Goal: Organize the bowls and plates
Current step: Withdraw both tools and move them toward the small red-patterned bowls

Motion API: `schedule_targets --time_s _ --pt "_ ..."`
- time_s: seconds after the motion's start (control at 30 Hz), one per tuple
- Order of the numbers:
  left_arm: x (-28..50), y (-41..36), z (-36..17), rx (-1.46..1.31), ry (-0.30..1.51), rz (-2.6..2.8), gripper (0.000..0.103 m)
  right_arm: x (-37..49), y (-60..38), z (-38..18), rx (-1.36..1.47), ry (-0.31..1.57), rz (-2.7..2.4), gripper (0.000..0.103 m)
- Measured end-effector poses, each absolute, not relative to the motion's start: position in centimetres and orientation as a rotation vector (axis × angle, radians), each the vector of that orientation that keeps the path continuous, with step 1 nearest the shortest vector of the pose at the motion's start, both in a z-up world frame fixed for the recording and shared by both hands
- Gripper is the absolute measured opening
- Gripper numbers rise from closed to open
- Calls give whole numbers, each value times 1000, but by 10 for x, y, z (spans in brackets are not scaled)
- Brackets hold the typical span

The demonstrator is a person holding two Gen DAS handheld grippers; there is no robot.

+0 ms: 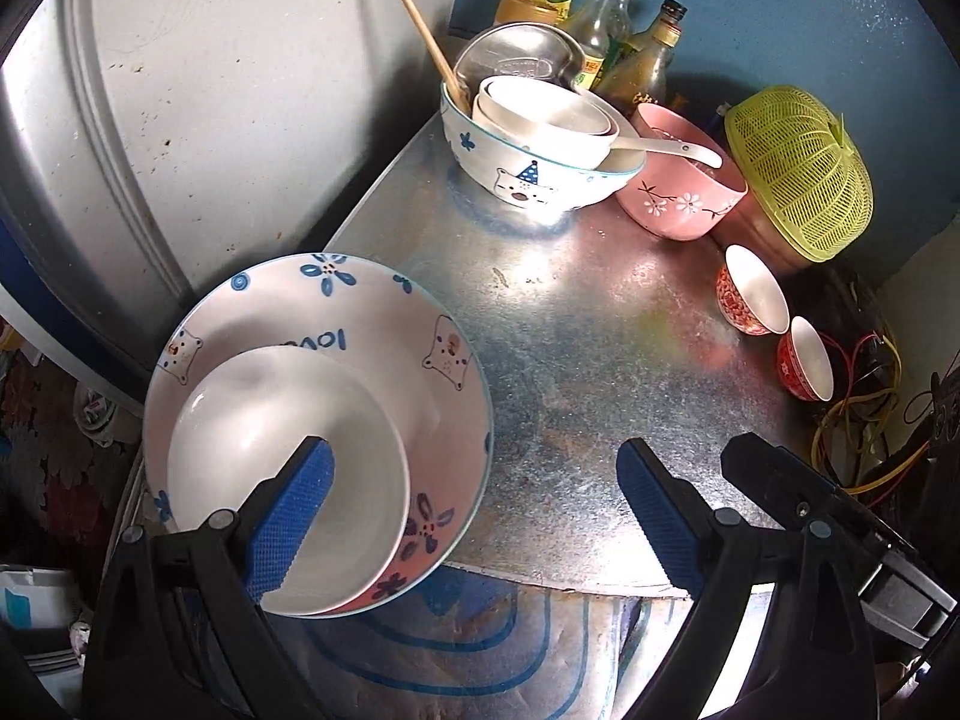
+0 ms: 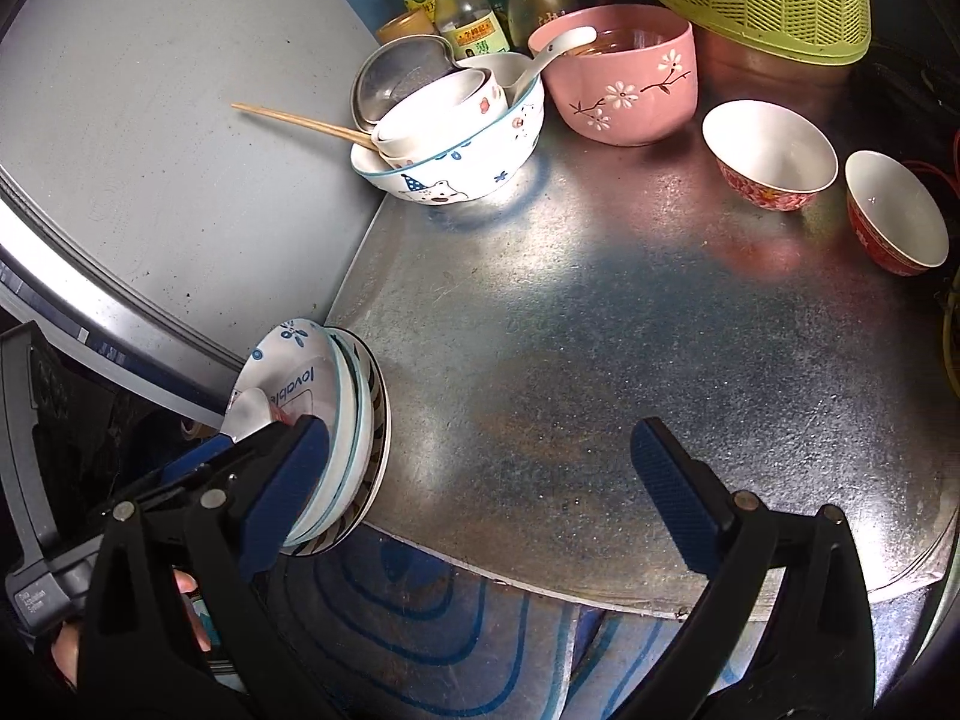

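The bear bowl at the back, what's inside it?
Inside the bear bowl sit smaller white bowls, wooden chopsticks and a white spoon poking over the rim. Whatever lies beneath those bowls is hidden.

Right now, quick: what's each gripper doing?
Left gripper: open, holding nothing; one finger over the white bowl.
Right gripper: open, holding nothing; beside the plate stack.

Two black handheld claws with blue pads

Left claw (image 1: 474,498) and right claw (image 2: 486,480): black plastic arms, silver rivets, blue knurled finger pads (image 1: 288,525).
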State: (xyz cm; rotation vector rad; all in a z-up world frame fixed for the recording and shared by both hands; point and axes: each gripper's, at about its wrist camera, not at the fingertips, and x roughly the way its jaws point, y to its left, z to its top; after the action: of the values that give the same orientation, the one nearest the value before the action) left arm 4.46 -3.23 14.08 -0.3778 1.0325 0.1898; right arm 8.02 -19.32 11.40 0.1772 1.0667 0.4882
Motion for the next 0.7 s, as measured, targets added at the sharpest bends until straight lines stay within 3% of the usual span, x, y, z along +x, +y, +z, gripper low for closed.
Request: schedule_targets --time_s 0.7 --pt "151 -115 161 -324 1016 14 96 140 -297 145 273 957 346 101"
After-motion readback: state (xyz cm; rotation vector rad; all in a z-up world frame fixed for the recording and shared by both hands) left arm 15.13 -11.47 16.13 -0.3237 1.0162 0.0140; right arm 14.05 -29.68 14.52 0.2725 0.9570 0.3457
